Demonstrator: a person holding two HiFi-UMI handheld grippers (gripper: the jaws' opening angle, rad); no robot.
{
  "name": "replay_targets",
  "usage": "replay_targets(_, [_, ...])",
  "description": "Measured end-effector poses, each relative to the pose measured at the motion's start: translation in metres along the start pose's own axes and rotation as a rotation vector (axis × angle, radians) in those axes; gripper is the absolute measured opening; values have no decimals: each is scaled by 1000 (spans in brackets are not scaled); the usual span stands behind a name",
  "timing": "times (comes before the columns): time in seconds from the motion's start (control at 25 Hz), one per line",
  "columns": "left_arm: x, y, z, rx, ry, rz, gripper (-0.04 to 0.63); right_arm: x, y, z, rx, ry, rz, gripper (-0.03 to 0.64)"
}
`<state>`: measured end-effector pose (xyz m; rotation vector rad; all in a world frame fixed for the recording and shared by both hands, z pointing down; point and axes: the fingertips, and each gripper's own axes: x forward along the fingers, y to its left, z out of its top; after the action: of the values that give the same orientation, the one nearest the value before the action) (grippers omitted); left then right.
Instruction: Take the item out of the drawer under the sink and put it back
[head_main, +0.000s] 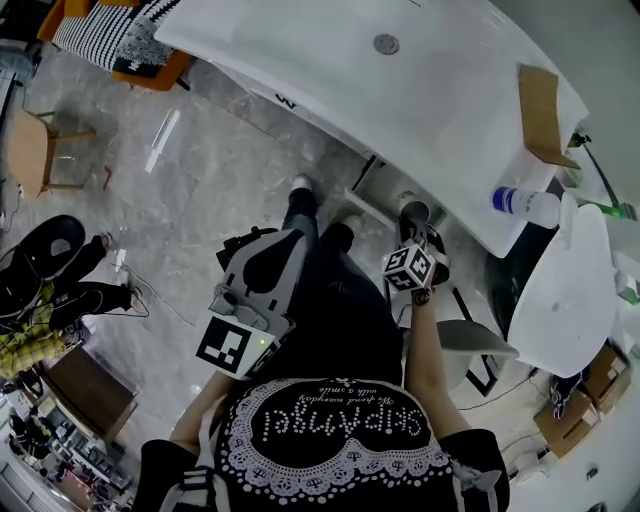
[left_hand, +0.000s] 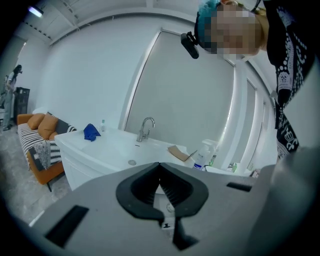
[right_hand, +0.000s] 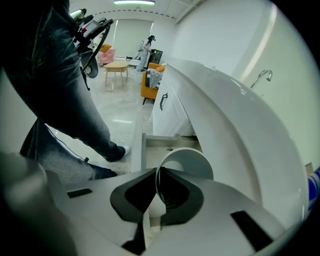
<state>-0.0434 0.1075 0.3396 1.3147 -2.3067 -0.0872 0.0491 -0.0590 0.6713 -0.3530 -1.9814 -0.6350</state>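
White bowl (right_hand: 186, 161) hangs over the open drawer (right_hand: 162, 145) under the sink (right_hand: 225, 110), its thin rim clamped in the right gripper (right_hand: 159, 175). Left gripper (left_hand: 159, 167): jaws together, empty, aimed at the basin. We judge a rim pinch slips easily, so move slowly, bowl level, clear of the sink's edge.

Drawer (right_hand: 166, 146) stands open below, its mouth reachable from above. On the right the counter (right_hand: 240, 130) overhangs it closely, so that side is tight. A leg (right_hand: 75, 100) walls off the left. No gap between the right gripper (right_hand: 158, 172) jaws: a plate (right_hand: 192, 160) rim fills it. Left gripper (left_hand: 160, 167) is closed too, with open air ahead over the counter. Floor (head_main: 200, 170) left of the legs lies wide and bare. A bottle (head_main: 525, 205) and cardboard (head_main: 540, 110) crowd the counter's right end.
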Motion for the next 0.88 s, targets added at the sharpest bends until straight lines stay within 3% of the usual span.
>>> replay_targets(0.48, [10, -22, 1, 23, -25, -100, 5, -64, -15, 19, 41, -83, -130, 25])
replay_targets(0.88, [19, -31, 8, 26, -58, -143, 5, -107, -28, 29, 162, -154, -186, 25])
